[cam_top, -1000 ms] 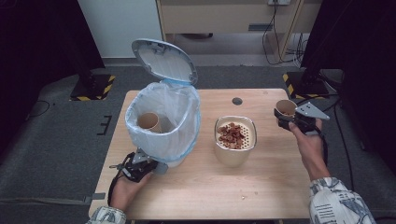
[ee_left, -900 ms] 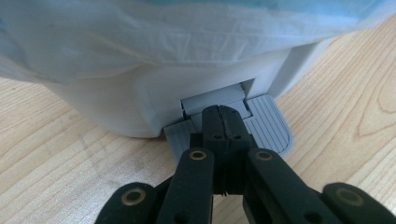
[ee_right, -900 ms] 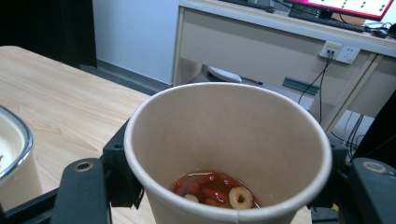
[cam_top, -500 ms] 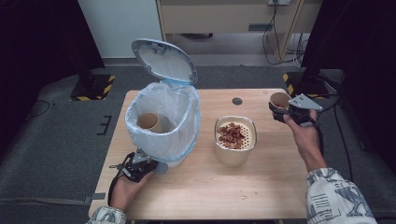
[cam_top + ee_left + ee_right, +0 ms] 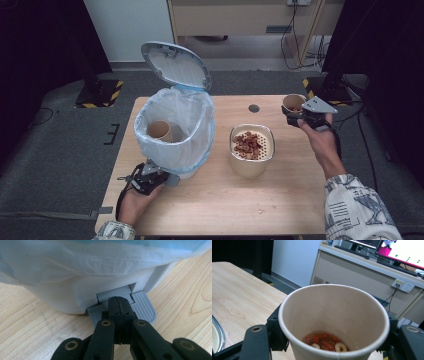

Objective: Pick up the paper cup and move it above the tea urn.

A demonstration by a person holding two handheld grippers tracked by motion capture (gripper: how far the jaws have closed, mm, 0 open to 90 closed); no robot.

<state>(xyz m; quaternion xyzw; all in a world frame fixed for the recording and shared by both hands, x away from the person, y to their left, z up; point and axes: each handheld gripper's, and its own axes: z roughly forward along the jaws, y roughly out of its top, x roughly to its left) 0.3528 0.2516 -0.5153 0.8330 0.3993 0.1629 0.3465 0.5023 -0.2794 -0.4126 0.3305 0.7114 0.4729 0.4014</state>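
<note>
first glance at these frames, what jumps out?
The white bin at the table's left, its lid standing open while the left gripper, jaws shut, presses its grey pedal; a paper cup lies inside. At the far right, the right gripper holds another paper cup with red and pale bits at the bottom. Between them stands a strainer bowl of similar bits.

Grey carpet floor (image 5: pixel 60 150), white wall (image 5: pixel 125 25), beige cabinet (image 5: pixel 240 17), black curtains (image 5: pixel 40 45), wooden table (image 5: pixel 280 200)

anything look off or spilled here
Small crumbs lie on the bare table near its front edge, possibly a minor spill. A paper cup sits inside the lined bin. Otherwise nothing stands out.
</note>
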